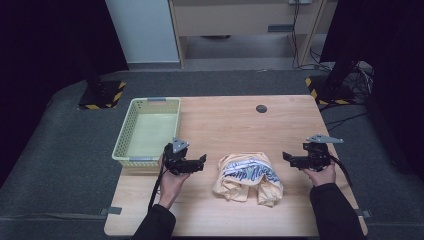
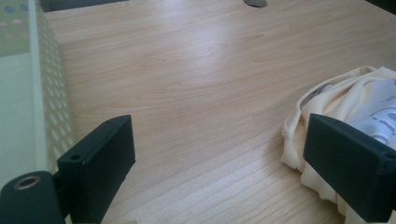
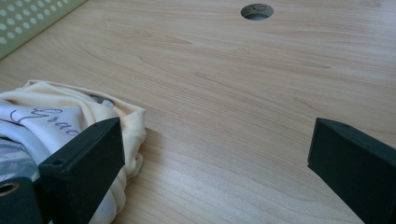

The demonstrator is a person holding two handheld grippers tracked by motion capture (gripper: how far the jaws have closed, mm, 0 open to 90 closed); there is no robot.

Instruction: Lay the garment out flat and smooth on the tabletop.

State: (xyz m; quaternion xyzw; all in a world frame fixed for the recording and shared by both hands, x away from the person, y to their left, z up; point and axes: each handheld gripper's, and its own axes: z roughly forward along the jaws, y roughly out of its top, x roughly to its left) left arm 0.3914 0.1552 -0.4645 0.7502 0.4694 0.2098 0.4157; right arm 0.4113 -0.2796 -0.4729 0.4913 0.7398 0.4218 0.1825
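High view: crumpled cream shirt (image 1: 248,178) lies between both grippers, touching neither, its long axis running from the left gripper (image 1: 202,162) obliquely toward the person. Soft, wrinkled cloth, blue script print. Left and right gripper (image 1: 286,158) released, jaws wide. Perforated plastic basket (image 1: 131,125) sits beyond the left gripper on the smooth wooden table (image 1: 240,120).

My high view looks forward and down over the whole tabletop (image 1: 300,125). Both gripper views sit low, close to the wood, facing its far edge; all three share the crumpled garment (image 1: 248,178).
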